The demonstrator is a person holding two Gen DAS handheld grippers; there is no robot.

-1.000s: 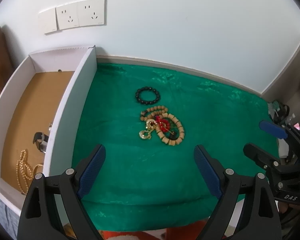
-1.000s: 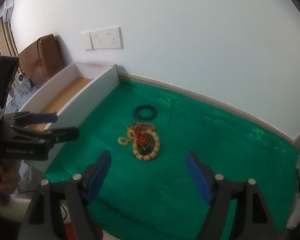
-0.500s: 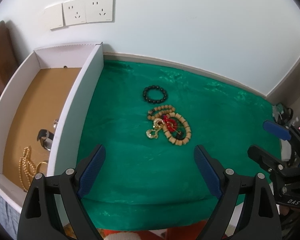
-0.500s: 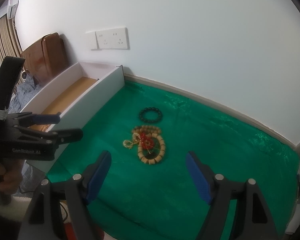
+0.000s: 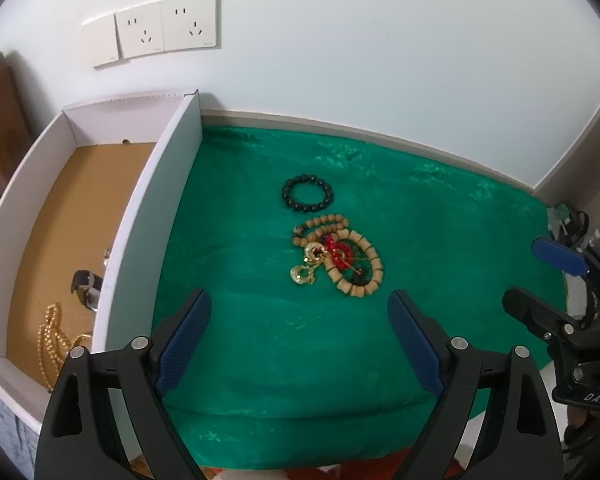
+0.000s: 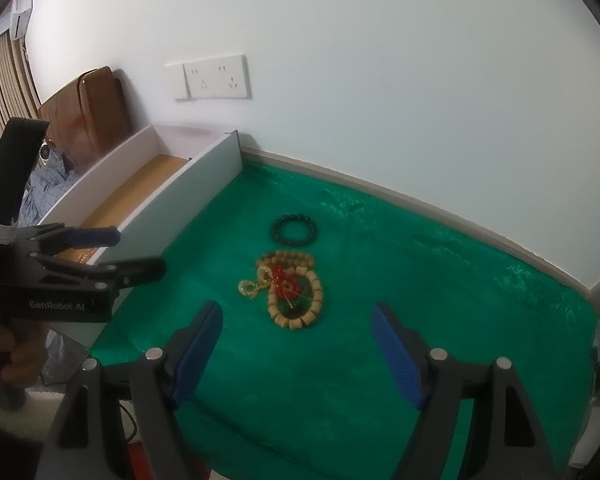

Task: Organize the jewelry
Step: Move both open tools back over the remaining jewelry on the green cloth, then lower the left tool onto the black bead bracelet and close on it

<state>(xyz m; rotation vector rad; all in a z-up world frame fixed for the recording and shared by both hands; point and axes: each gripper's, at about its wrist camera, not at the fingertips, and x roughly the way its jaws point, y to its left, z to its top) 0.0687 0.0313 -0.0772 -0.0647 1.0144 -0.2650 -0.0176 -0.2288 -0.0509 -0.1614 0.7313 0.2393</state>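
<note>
Green cloth (image 5: 260,320) bears tangled jewelry (image 5: 338,258); both grippers hover, jaws spread.

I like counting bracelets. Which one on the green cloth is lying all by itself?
The black bead bracelet, nearest the wall. Nothing touches it, while the wooden bead bracelets lie tangled with red and gold pieces.

Glossy emerald green cloth (image 5: 260,340) over the desk. Black bead bracelet (image 5: 308,199) toward the far edge. Tan wooden bead bracelet (image 5: 356,268), red beads (image 5: 338,252) and gold charms (image 5: 304,274) piled mid-desk. White box (image 5: 148,216) along the left edge, brown cardboard floor inside, gold bead chain (image 5: 50,336) on it. Blue ribbed pads on black fingers (image 5: 184,344). White wall sockets (image 5: 168,28).
</note>
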